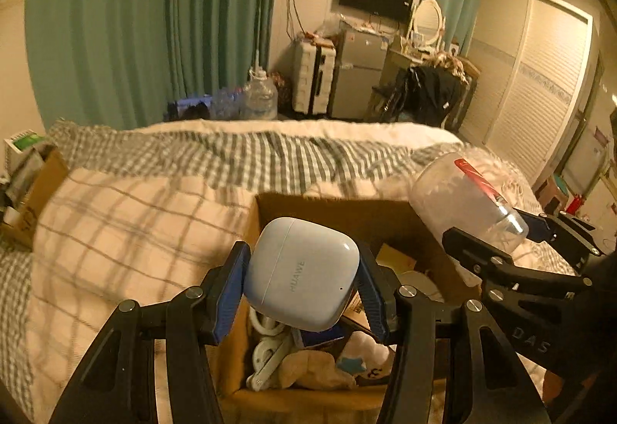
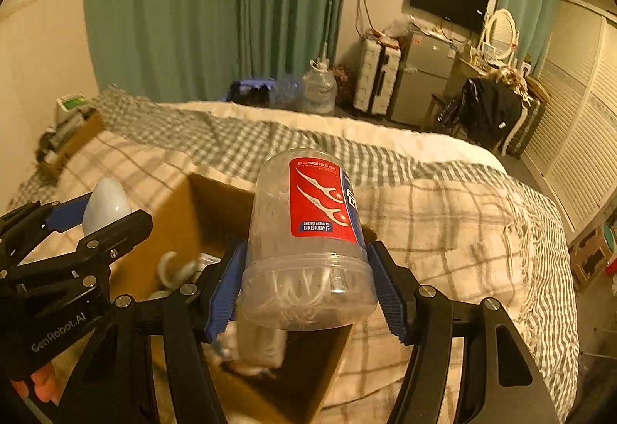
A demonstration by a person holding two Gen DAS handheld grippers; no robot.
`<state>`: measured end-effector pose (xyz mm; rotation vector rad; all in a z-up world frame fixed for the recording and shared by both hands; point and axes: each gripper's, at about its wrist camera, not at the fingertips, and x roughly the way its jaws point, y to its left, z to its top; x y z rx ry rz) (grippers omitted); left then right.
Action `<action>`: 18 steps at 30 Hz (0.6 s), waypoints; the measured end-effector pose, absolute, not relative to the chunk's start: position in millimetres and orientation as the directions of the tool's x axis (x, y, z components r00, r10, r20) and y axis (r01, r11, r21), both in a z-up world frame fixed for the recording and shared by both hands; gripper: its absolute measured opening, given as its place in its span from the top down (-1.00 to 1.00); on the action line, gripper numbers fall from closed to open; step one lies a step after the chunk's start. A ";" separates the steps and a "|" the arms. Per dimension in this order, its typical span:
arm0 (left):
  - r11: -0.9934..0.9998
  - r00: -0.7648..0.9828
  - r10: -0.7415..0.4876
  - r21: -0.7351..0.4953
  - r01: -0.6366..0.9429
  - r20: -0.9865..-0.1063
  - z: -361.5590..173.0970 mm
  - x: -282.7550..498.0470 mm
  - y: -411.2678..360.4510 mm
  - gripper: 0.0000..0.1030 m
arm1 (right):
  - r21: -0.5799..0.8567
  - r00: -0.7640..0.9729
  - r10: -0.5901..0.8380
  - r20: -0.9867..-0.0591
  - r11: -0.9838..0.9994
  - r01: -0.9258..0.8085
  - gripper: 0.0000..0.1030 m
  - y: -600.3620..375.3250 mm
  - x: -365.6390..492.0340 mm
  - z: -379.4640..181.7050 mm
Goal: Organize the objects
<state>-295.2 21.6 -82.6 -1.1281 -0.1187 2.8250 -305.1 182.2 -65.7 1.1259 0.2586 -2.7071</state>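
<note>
My left gripper [image 1: 302, 283] is shut on a pale blue Huawei earbud case [image 1: 299, 269] and holds it above an open cardboard box [image 1: 331, 212] on the bed. My right gripper [image 2: 308, 285] is shut on a clear plastic jar of floss picks [image 2: 308, 231] with a red label, held upside down over the same box [image 2: 185, 219]. The jar also shows at the right of the left wrist view [image 1: 459, 196]. The earbud case shows at the left of the right wrist view [image 2: 104, 208]. The box holds white cables, a cloth and small items.
The box sits on a bed with a checked cream and grey blanket [image 1: 135, 231]. Another cardboard box [image 1: 34, 192] with items is at the bed's far left. Beyond the bed are green curtains, water jugs [image 1: 258, 96], a suitcase, a small fridge and a chair with dark clothes.
</note>
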 end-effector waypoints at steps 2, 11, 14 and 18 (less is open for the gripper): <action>-0.991 -0.712 0.131 -0.112 -0.074 -0.690 -91.1 -299.7 23.2 -0.07 | -0.049 -0.686 -0.147 -0.712 -0.965 0.258 -0.22 188.4 -307.0 -75.3; -0.993 -0.764 0.116 -0.088 -0.078 -0.635 -63.9 -278.8 28.5 -0.65 | -0.056 -0.783 -0.128 -0.609 -0.978 0.203 -0.53 201.2 -278.9 -29.5; -0.994 -0.790 0.108 -0.061 -0.089 -0.604 -35.4 -261.0 30.2 -0.74 | -0.079 -0.808 -0.098 -0.581 -0.981 0.176 -0.58 203.1 -256.8 -1.0; -0.994 -0.843 0.108 -0.051 -0.095 -0.528 12.0 -226.4 28.8 -1.00 | -0.095 -0.839 -0.078 -0.539 -0.984 0.153 -0.73 206.3 -221.3 37.6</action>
